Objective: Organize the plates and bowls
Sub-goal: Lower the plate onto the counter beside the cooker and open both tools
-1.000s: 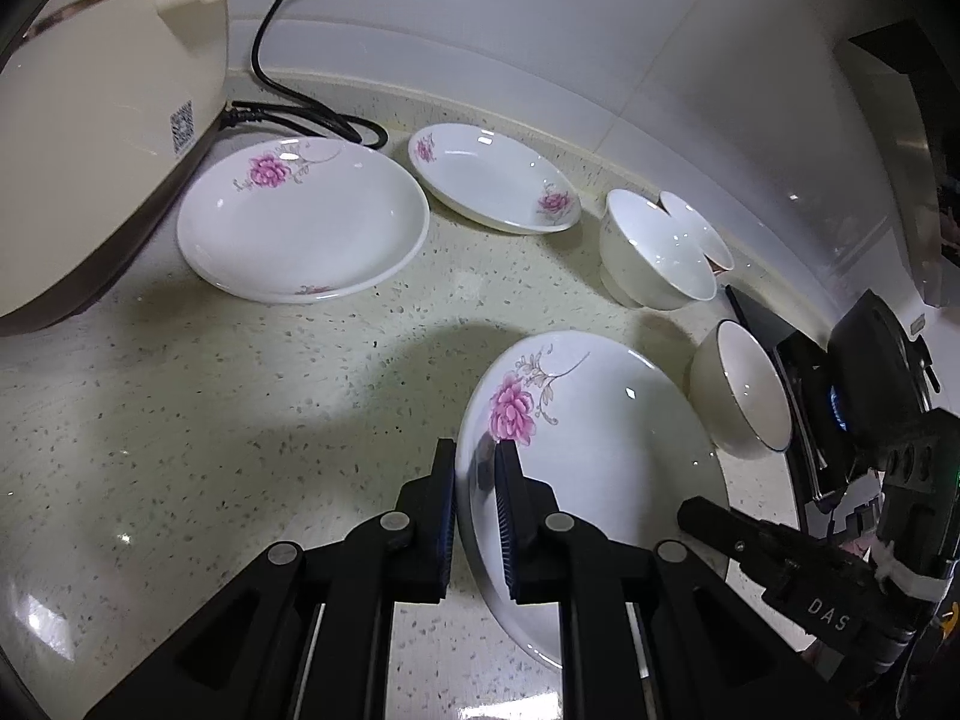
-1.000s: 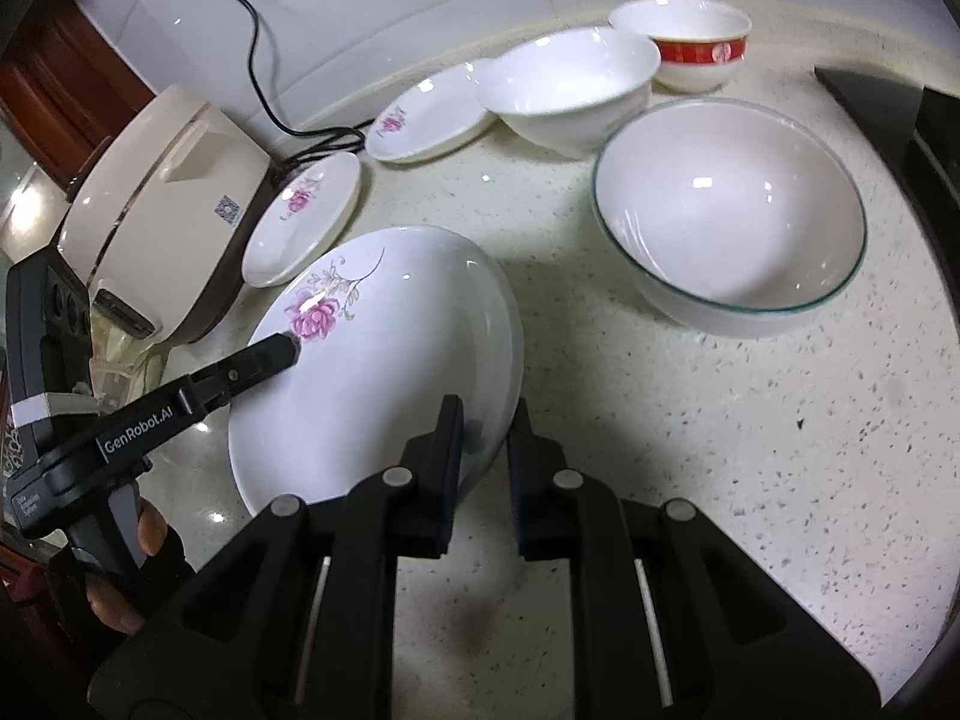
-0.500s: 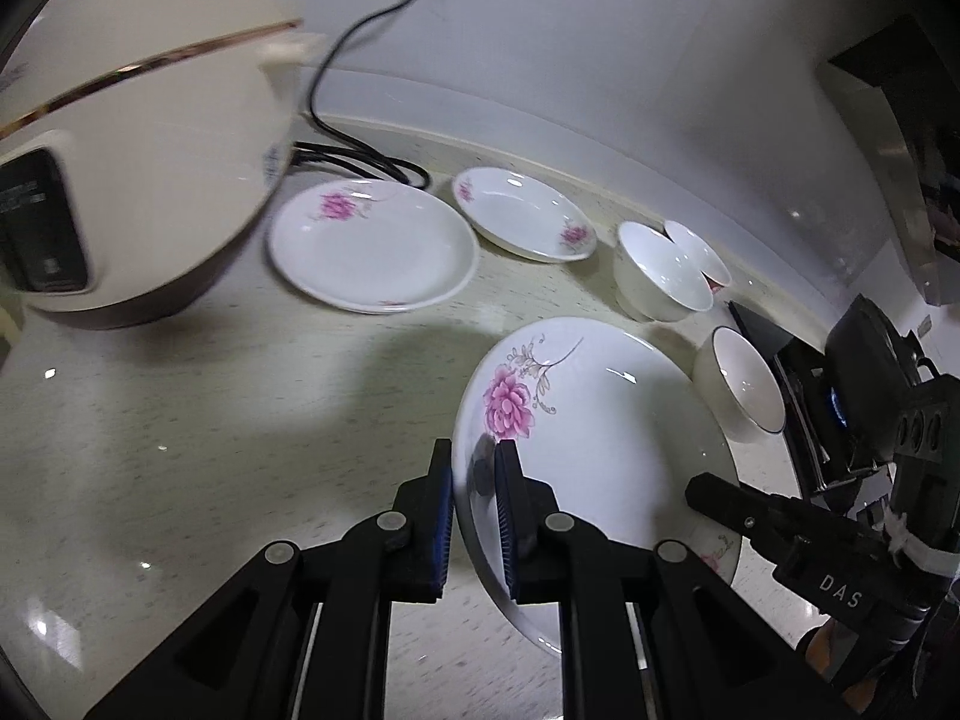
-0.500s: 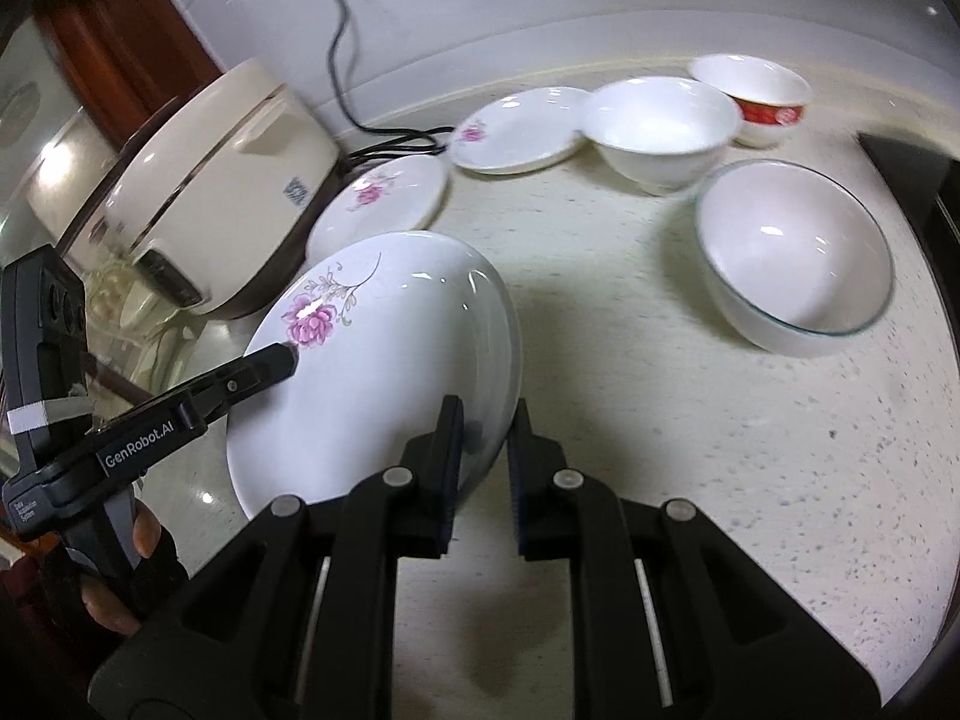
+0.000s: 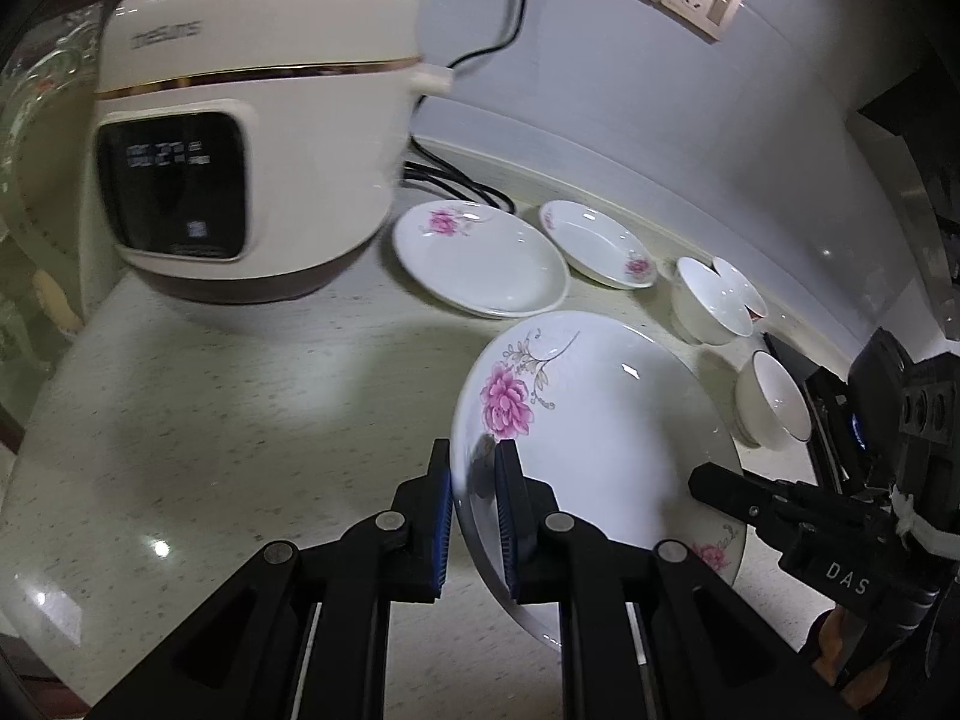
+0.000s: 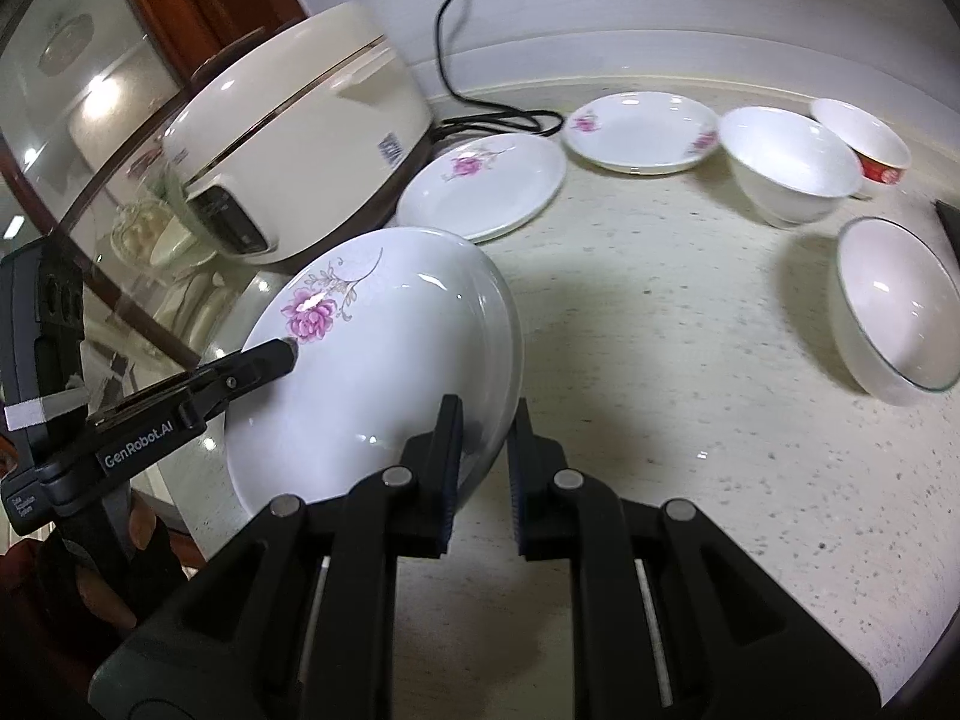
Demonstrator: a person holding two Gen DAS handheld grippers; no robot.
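A large white plate with a pink flower [image 5: 600, 420] [image 6: 384, 372] hangs tilted above the speckled counter, held from both sides. My left gripper [image 5: 474, 471] is shut on its left rim, and my right gripper [image 6: 485, 420] is shut on its right rim. The left gripper's fingers [image 6: 273, 360] show near the flower in the right wrist view. On the counter lie a medium flowered plate [image 5: 480, 264] [image 6: 480, 186] and a smaller flowered plate [image 5: 600, 243] [image 6: 642, 132]. Beyond them stand a white bowl [image 6: 786, 162], a red-banded bowl [image 6: 864, 138] and a green-rimmed bowl [image 6: 894, 312].
A cream rice cooker [image 5: 240, 120] [image 6: 288, 138] stands at the left, its black cable [image 5: 456, 180] trailing behind the plates to wall sockets. A black stove edge [image 5: 828, 414] borders the right. The counter's left edge [image 6: 180, 360] meets a glass pane.
Both grippers have carried the large plate leftward and slightly upward. The rice cooker now fills the left of the left wrist view, and the other plates and bowls look farther away.
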